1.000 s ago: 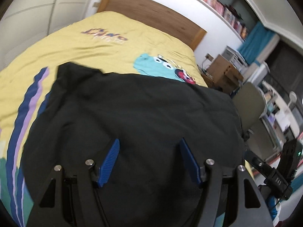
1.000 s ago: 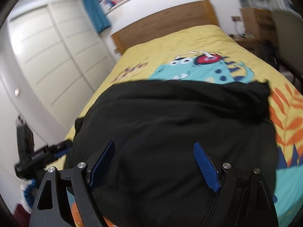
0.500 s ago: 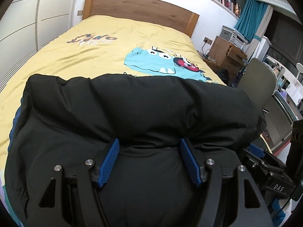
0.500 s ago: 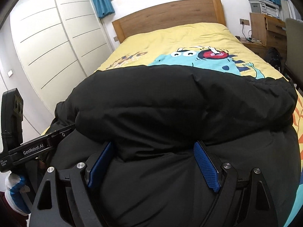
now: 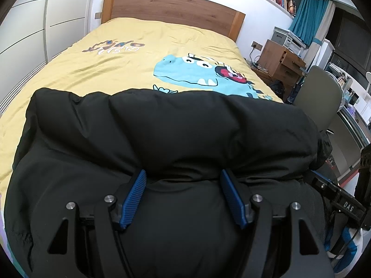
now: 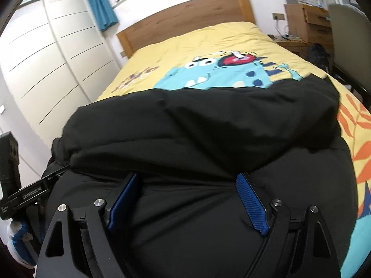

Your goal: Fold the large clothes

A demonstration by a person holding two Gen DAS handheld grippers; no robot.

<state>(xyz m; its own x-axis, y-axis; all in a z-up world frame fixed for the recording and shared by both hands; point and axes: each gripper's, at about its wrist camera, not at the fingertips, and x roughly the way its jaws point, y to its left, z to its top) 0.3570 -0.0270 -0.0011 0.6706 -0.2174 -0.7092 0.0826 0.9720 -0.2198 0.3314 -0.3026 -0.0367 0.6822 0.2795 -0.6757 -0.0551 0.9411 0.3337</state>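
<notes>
Yellow bedspread (image 5: pixel 120 69) under folded black jacket (image 5: pixel 176 134)

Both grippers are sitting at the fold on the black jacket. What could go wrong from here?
1. The left gripper and right gripper stand open, gripping nothing, so the puffy folded-over flap of the black jacket may spring back open.
2. The jacket's near part bulges toward the cameras, apparently at the foot of the bed; a pull this way might slide it off.
3. The fold edge looks uneven in the right wrist view, so pressing now may set a crooked crease.
</notes>
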